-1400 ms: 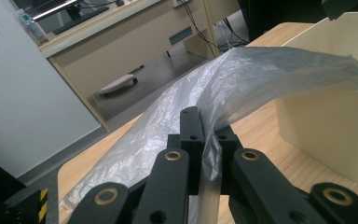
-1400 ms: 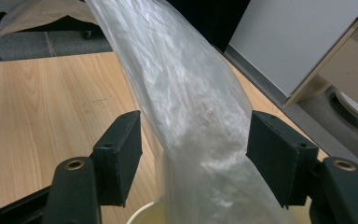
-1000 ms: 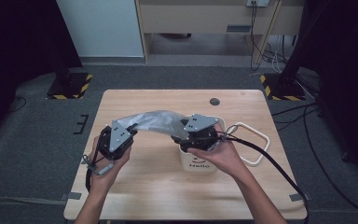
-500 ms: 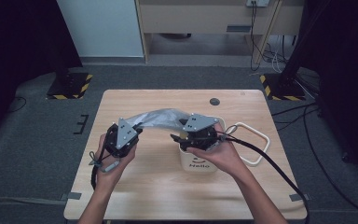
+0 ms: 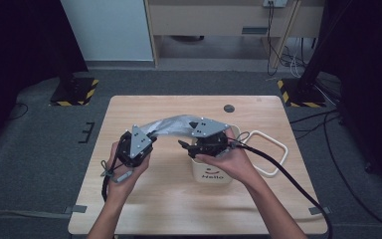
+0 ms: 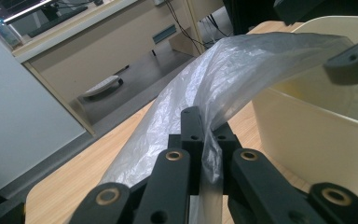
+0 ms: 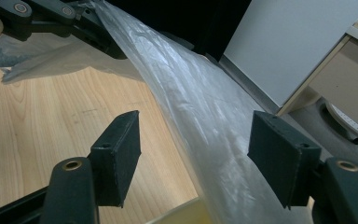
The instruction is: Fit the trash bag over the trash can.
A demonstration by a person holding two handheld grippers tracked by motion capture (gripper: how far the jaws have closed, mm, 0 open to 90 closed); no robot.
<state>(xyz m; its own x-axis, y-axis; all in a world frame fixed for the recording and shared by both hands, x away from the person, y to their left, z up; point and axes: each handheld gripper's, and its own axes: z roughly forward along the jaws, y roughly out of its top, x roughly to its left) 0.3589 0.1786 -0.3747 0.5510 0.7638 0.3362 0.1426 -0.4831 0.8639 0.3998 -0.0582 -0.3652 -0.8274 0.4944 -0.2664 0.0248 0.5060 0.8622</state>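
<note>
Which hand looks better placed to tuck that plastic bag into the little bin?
Probably the right gripper: it hangs open over the bin with the bag between its jaws. The left gripper already pinches the bag's other end.

Looks like a lab: grey carpet (image 5: 40, 149), hazard-taped stand bases (image 5: 73, 92), trailing cables (image 5: 323, 124), a lone wooden surface (image 5: 179, 199).

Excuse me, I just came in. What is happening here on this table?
A person works at a wooden table with tongs in each hand. The left tongs are shut on a thin clear plastic bag, pinching its edge. The bag stretches across to a small cream bin. The right tongs are open over the bin, with the bag between their jaws. It looks like the bin is being lined. A cream frame lies beside the bin.
</note>
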